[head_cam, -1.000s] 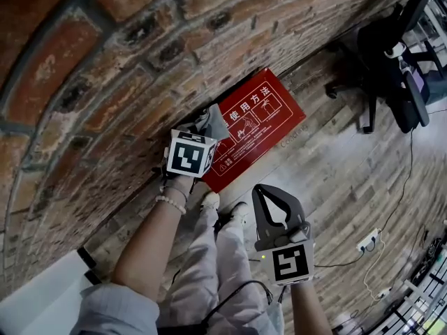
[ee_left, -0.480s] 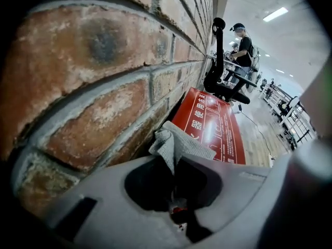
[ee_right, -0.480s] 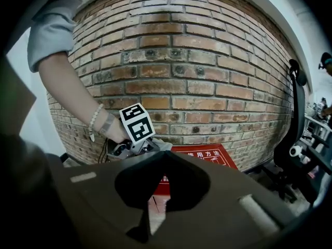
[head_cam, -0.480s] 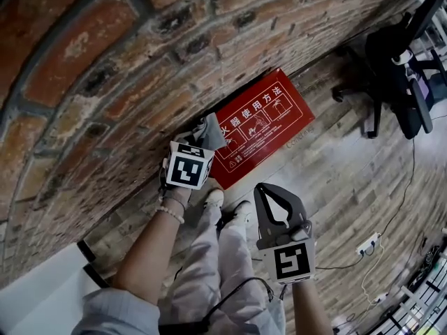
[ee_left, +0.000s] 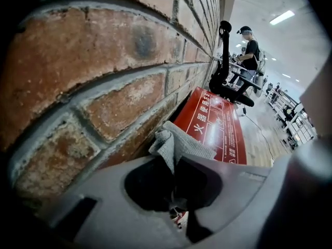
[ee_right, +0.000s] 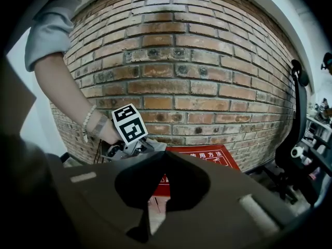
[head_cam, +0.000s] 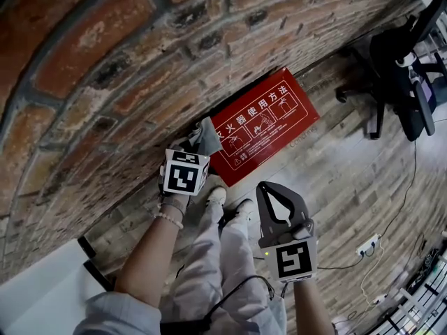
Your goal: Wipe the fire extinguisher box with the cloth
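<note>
The red fire extinguisher box lies flat against the foot of the brick wall, white print on its face. A grey cloth rests on the box's left end by the wall. My left gripper is shut on that cloth. In the left gripper view the cloth bunches out of the left gripper, with the box just beyond. My right gripper hangs shut and empty above the wooden floor, short of the box. From the right gripper view, the right gripper points at the box.
The brick wall fills the left and top. A black office chair stands right of the box. A power strip with cables lies on the floor. The person's shoes are close to the box. A person stands far off.
The left gripper has slid the cloth a little toward the box's left end. The right gripper has hardly moved.
</note>
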A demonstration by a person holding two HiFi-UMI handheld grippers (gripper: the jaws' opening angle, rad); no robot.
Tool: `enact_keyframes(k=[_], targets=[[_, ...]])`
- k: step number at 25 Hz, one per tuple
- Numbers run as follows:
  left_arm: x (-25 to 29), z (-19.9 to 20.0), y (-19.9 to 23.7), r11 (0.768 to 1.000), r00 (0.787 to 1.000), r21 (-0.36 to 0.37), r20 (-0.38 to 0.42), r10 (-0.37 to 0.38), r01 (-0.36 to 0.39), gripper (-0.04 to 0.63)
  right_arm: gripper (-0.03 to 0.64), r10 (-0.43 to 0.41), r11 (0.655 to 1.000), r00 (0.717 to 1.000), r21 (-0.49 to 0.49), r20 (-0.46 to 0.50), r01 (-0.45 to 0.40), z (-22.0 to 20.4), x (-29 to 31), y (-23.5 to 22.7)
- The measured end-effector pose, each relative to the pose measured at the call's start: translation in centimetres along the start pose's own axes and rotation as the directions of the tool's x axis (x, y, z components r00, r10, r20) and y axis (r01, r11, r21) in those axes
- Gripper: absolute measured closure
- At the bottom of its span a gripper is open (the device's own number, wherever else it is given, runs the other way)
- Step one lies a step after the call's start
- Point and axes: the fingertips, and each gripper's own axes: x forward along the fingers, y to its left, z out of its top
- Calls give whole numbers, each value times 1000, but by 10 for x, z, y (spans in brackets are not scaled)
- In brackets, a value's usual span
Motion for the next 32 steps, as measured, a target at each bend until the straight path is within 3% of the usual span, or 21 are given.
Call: enact_keyframes(k=[8, 20, 32], targets=[[-3, -6, 6, 999, 999, -42, 18, 29, -29, 581, 611, -10, 1000, 1000, 14, 2, 10, 0, 0, -3], [-6, -2, 4, 999, 999, -33, 11, 39, -38, 583, 611, -29, 999, 1000, 32, 9, 29, -3, -6, -13], [-27, 39, -52, 997, 992, -46, 117, -55, 61, 583, 611, -90, 994, 996, 70, 19, 89, -12, -25, -43]])
